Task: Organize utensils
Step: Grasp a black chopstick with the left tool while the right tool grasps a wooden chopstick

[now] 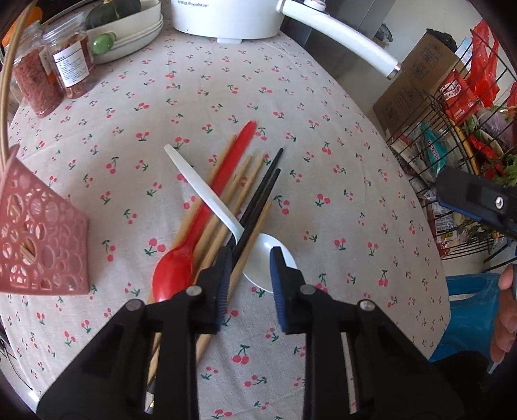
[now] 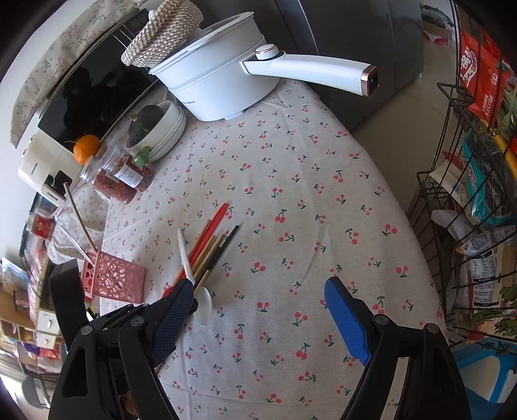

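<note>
Several utensils lie in a pile mid-table: a red spoon [image 1: 200,226], a white spoon [image 1: 261,255], two black chopsticks [image 1: 261,194] and several wooden chopsticks [image 1: 242,184]. My left gripper [image 1: 250,278] hangs low over the pile's near end. Its jaws stand narrow but apart, the left pad by the black chopstick ends and a wooden chopstick, the right pad over the white spoon's bowl. A pink perforated holder [image 1: 42,239] stands to the left with sticks in it. My right gripper [image 2: 261,320] is wide open above bare cloth, right of the white spoon [image 2: 203,307] and the pink holder [image 2: 116,281].
A white electric pot [image 1: 226,16] with a long handle stands at the back. Spice jars [image 1: 71,61] and stacked bowls [image 1: 129,32] holding a squash stand at the back left. A wire rack [image 1: 468,129] of packets stands past the table's right edge. A hand [image 1: 507,310] shows at right.
</note>
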`<action>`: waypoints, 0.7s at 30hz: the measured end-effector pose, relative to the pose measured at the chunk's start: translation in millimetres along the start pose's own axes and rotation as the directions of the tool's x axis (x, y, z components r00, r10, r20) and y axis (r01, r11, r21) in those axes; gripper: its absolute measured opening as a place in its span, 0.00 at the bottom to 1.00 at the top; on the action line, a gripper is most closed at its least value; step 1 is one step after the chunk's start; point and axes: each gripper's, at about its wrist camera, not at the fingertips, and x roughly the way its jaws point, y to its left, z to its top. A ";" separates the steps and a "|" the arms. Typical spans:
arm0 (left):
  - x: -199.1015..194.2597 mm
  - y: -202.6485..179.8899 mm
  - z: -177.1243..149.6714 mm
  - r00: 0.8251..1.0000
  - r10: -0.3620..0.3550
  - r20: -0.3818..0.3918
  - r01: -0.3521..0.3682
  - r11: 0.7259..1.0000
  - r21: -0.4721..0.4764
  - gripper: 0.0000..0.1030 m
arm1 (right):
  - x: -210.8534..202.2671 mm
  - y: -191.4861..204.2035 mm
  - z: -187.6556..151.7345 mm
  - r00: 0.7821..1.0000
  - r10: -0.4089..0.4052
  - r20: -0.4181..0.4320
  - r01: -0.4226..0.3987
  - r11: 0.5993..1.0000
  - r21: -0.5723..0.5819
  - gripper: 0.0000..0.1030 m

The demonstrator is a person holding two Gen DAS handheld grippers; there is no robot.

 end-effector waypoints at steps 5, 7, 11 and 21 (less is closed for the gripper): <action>3.0 -5.3 -3.0 0.999 0.041 -0.019 -0.040 0.998 0.041 0.14 | 1.0 -1.5 1.3 1.000 0.001 -0.005 -0.001 1.000 0.000 0.82; 0.2 -5.1 -4.6 0.999 0.027 -0.019 -0.026 0.999 0.039 0.07 | 0.9 -1.5 1.5 1.000 0.001 -0.004 -0.001 1.000 0.001 0.82; -2.9 -4.1 -8.8 0.999 0.023 -0.039 -0.022 0.999 0.040 0.02 | 1.2 -1.4 2.2 1.000 0.006 -0.004 -0.006 1.000 0.004 0.82; -4.3 3.8 -9.6 0.998 0.040 -0.056 -0.038 0.999 0.036 0.02 | 2.9 -2.8 -0.4 1.000 0.014 -0.015 -0.013 1.000 0.024 0.82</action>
